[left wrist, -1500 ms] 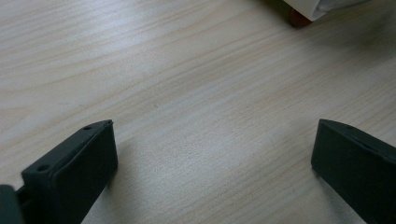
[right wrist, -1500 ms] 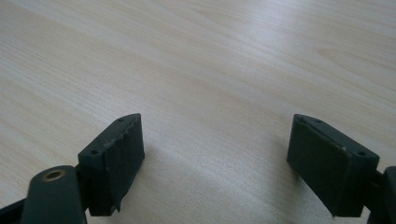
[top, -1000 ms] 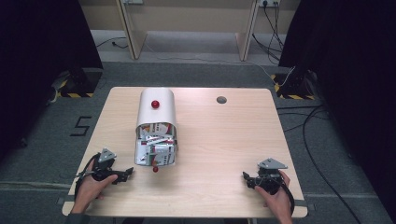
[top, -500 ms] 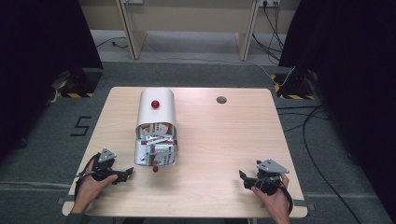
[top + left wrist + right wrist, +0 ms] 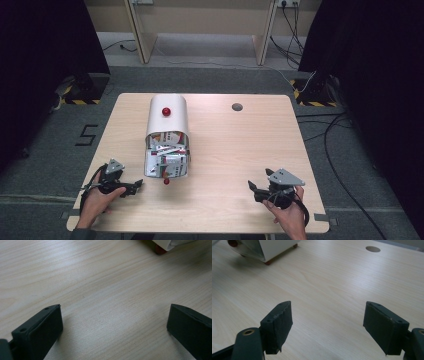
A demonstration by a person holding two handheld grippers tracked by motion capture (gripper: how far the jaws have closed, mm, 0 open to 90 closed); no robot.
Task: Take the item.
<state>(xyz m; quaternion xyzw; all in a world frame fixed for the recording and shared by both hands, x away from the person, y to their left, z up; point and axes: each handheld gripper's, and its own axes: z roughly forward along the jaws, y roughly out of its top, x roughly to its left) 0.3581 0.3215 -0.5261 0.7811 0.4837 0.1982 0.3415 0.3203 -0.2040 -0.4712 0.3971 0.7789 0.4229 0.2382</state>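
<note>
Hands first, at the near edge of the table (image 5: 220, 210). Your right hand (image 5: 289, 216) sits at about five o'clock of the tabletop, and since a second ago it has shifted a little inward and away from the edge, while the hand on your left (image 5: 97, 199), at about seven o'clock, has stayed where it was. Your right gripper (image 5: 256, 190) points toward nine o'clock with its grey plate on top, and its jaws have just been closing slightly; they stand wide apart with only bare wood between them, as the right gripper view (image 5: 328, 325) confirms. Your left gripper (image 5: 136, 186) points toward three o'clock, lying low over the wood, its jaws also spread wide with nothing between them (image 5: 113, 330).

Farther in, just beyond your left gripper's tips, the white box (image 5: 167, 135) lies unchanged on the left half of the table, running from the middle toward eleven o'clock. Its open end faces you and shows a jumble of packets (image 5: 167, 157) inside. A small red knob (image 5: 166, 181) lies at its near lip, close to your left gripper but apart from it, and a second red knob (image 5: 165, 111) sits on its rounded top. Beyond that, toward one o'clock, the round cable hole (image 5: 237, 106) marks the far side.
</note>
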